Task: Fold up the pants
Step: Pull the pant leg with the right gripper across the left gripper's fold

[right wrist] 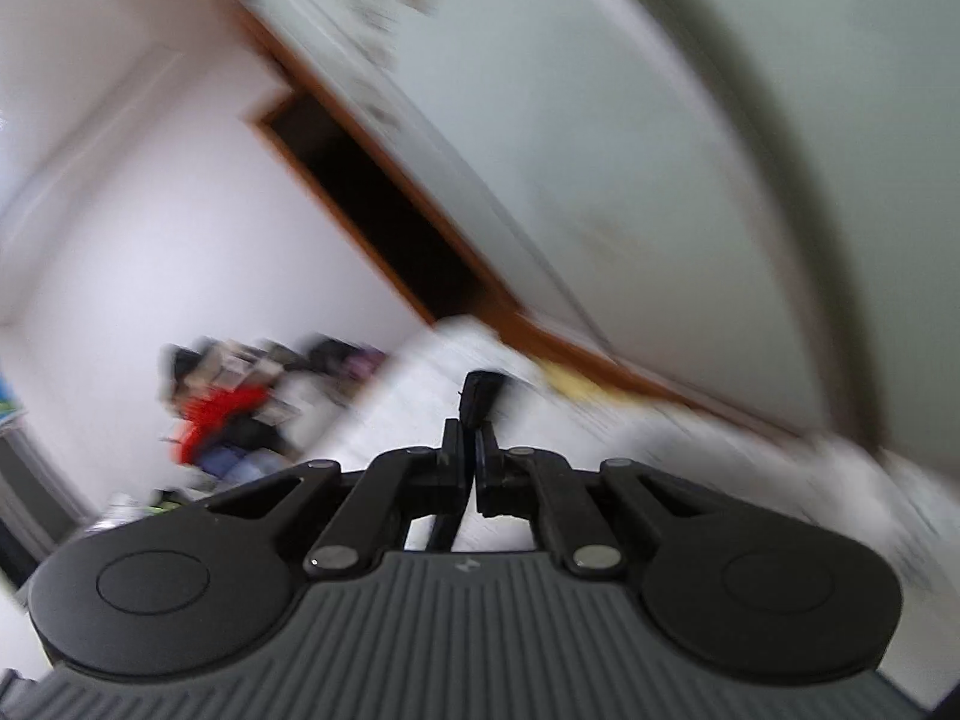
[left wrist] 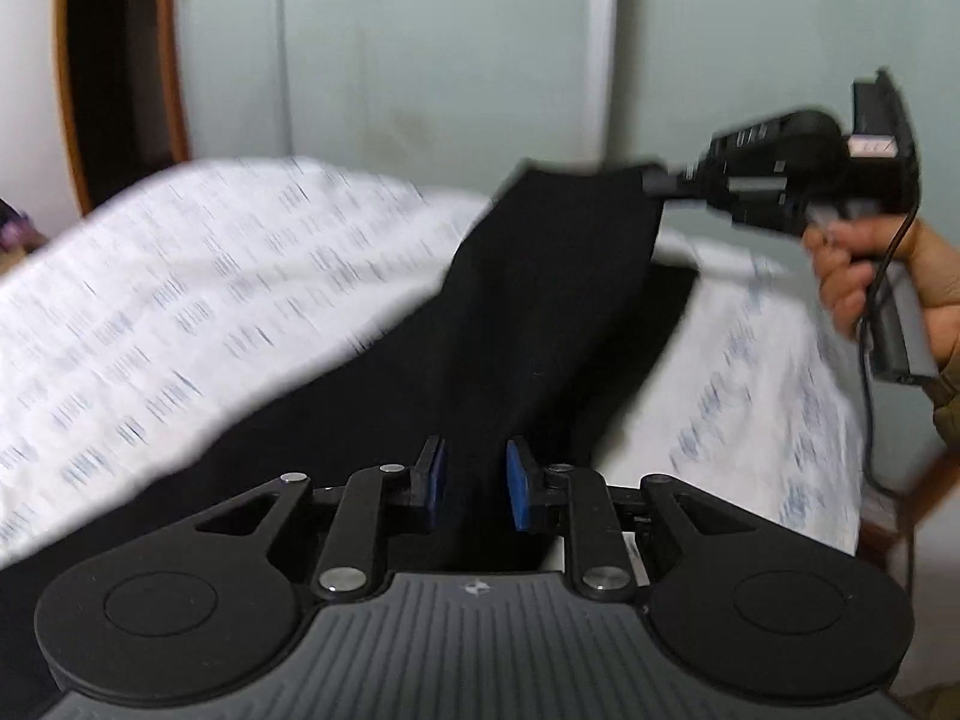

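Observation:
The black pants (left wrist: 528, 324) are lifted above the bed, stretched between my two grippers. My left gripper (left wrist: 474, 480) has its blue pads a little apart with black cloth bunched between them. My right gripper (left wrist: 657, 185) shows in the left wrist view at the upper right, shut on the far end of the pants and held up by a hand (left wrist: 870, 276). In the blurred right wrist view the right gripper (right wrist: 471, 450) is shut on a thin edge of black cloth (right wrist: 480, 390).
A bed with a white, blue-patterned sheet (left wrist: 198, 300) lies under the pants. A pale green wall (left wrist: 450, 60) and a wood-framed doorway (left wrist: 114, 72) stand behind it. A pile of clothes (right wrist: 240, 408) lies beyond the bed.

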